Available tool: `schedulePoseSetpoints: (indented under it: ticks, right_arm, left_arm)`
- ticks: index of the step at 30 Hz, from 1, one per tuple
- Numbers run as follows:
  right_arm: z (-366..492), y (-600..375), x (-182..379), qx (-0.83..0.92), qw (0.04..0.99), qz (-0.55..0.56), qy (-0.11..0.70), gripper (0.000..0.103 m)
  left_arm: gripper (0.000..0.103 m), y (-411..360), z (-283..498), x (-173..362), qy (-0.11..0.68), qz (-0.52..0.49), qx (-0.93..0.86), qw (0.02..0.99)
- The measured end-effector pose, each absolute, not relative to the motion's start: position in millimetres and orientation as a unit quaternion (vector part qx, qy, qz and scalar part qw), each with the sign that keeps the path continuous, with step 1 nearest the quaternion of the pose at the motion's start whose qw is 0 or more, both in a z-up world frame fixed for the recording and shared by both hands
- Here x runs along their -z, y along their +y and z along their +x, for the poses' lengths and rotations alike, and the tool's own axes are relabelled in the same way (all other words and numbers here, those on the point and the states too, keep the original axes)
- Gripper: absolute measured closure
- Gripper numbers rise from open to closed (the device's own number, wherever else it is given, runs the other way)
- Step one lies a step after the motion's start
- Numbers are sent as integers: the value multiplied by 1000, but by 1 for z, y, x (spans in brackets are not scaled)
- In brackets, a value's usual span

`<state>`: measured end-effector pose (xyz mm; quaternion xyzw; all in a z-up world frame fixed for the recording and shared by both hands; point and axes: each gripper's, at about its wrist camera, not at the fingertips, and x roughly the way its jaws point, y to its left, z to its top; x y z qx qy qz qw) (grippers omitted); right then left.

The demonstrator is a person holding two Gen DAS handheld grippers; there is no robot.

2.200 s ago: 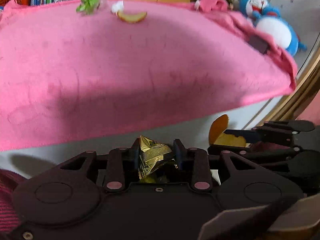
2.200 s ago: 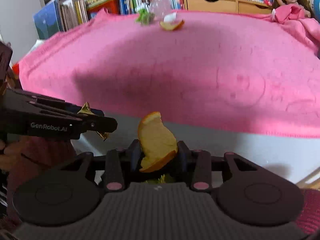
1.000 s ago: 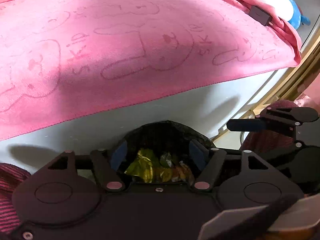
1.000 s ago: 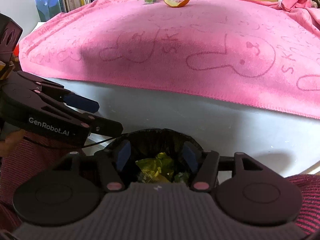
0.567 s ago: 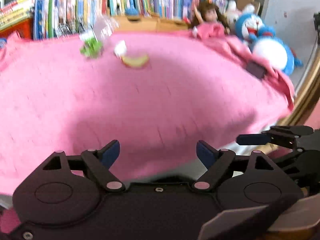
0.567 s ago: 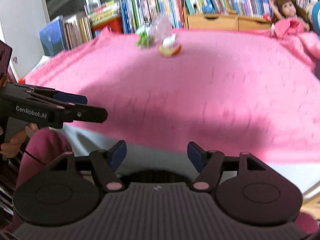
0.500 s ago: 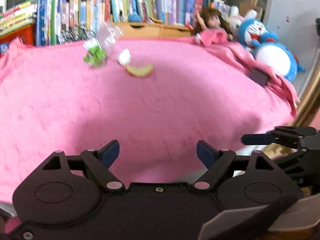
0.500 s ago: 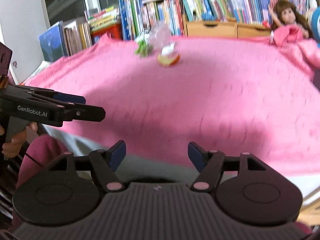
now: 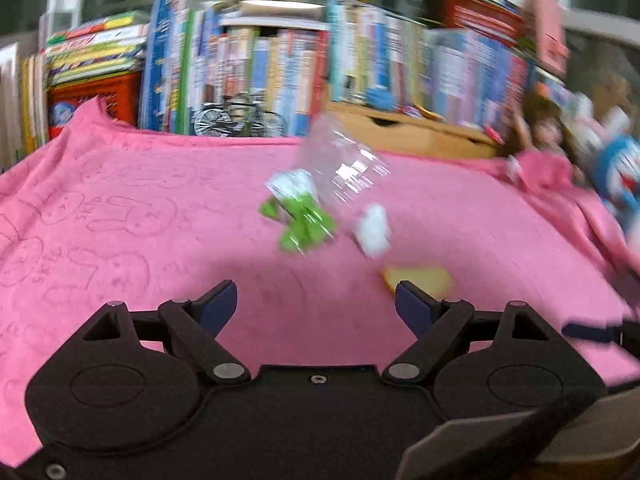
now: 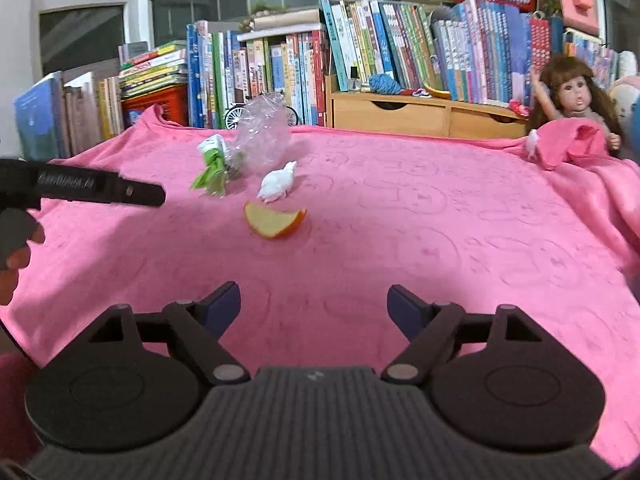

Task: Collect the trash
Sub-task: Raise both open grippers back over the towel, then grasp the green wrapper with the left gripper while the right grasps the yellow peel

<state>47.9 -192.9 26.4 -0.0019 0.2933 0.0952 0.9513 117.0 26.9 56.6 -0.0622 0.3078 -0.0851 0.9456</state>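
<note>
Four pieces of trash lie close together on the pink blanket: a green and white wrapper, a crumpled clear plastic bag, a white paper wad and an orange fruit slice. My left gripper is open and empty, a short way before the wrapper, its right finger partly covering the slice. My right gripper is open and empty, farther back from the slice. The left gripper's finger pokes in from the left in the right wrist view.
Behind the blanket stand rows of books, a red crate, a small model bicycle and a wooden drawer box. A doll and a blue plush toy sit at the far right.
Both grippers dropped a gold wrapper and a fruit peel into the black bin below the edge, opened, then rose and moved forward over the blanket toward the trash pile.
</note>
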Motion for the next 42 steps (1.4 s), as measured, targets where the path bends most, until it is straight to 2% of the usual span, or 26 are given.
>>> schedulePoseSetpoints:
  ticks: [6,11,17,18,19,21,22,23,25,30,42]
  right_arm:
    - [106,-160,-10,-117,939,-50,319,8]
    - [139,-151,-5,-127,934,-45,332,5]
    - [167,-142,3,-130,931,-17,342,6]
    - [169,-140,4,-127,931,-23,343,9]
    - [169,-139,4,-124,931,-28,342,16]
    - [166,-137,3,-123,933,-35,337,27]
    - [165,-137,1,-124,934,-36,334,36]
    - [163,-138,0,-126,934,-35,333,42]
    - [158,-140,-4,-128,936,-33,327,46]
    - [143,-148,-8,-129,939,-29,316,52]
    - [93,-170,-17,-130,945,-17,299,54]
  left_arm:
    - [15,39,192,-44,318,-161,36,934]
    - [15,27,231,-26,333,-141,4,932]
    - [17,12,241,-12,323,-128,9,938]
    - [21,11,243,-10,325,-129,15,937]
    - [25,9,243,-8,327,-131,25,935]
    - [56,6,245,-5,338,-130,34,932]
    - [62,4,245,-4,343,-124,36,930]
    - [63,2,245,-3,344,-116,38,931]
    - [73,0,241,-3,340,-105,39,934]
    - [79,1,224,-12,330,-94,43,938]
    - [80,11,144,-38,293,-90,67,950]
